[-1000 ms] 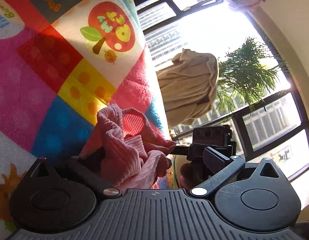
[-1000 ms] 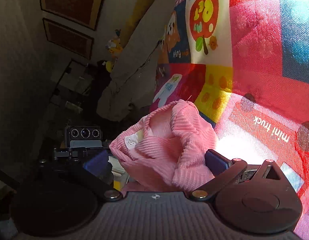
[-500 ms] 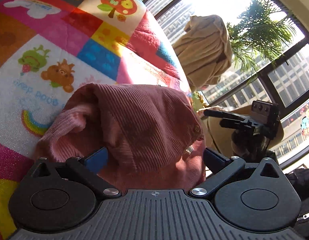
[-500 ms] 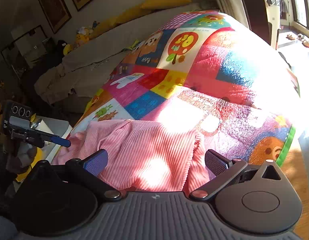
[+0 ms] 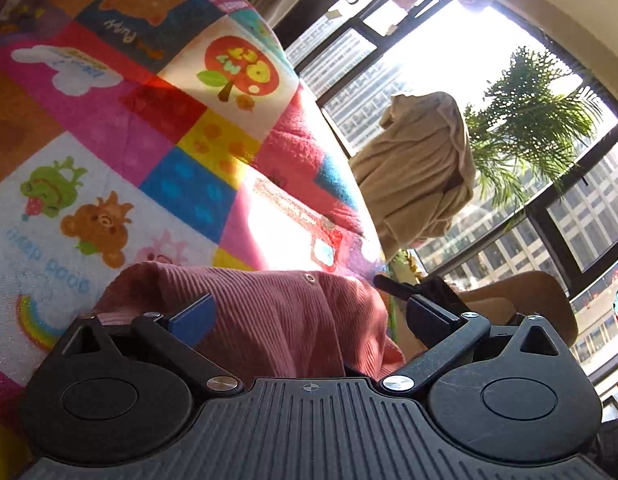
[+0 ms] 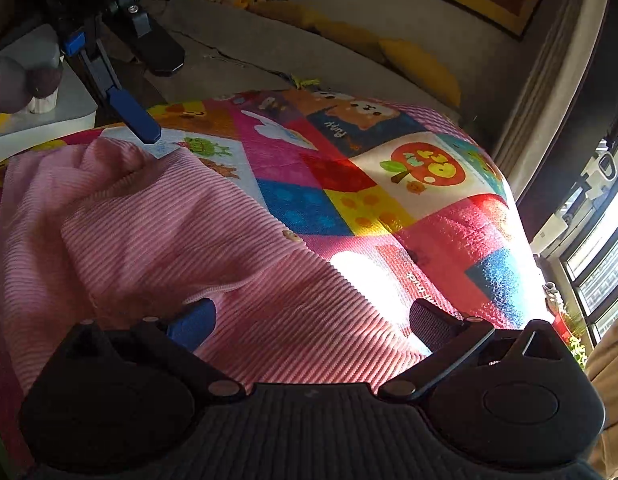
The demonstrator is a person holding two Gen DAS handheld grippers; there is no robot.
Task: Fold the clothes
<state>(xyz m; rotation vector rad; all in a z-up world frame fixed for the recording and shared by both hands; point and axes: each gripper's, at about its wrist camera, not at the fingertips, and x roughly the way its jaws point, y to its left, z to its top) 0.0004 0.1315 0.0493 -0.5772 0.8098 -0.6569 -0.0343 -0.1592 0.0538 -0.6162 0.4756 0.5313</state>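
Observation:
A pink ribbed garment [image 6: 157, 240] lies spread on a colourful patchwork play mat [image 6: 349, 184]. It also shows in the left wrist view [image 5: 277, 320] with a snap button on it. My right gripper [image 6: 309, 320] is open, its fingers wide apart just above the garment's near edge. My left gripper [image 5: 309, 316] is open over the garment's other side. The left gripper's blue-tipped finger [image 6: 137, 118] shows in the right wrist view at the garment's far left corner. The right gripper [image 5: 425, 292] shows in the left wrist view past the garment.
A beige cloth [image 5: 425, 176] hangs before a large window, with a palm plant [image 5: 529, 120] beside it. A grey sofa with yellow cushions [image 6: 421, 64] lies behind the mat. A white side table [image 6: 41, 120] stands at the left. The mat [image 5: 109, 120] stretches beyond the garment.
Both grippers held the bunched garment a second ago. They have let it go; it now lies spread flat on the mat, and both grippers have drawn back, open.

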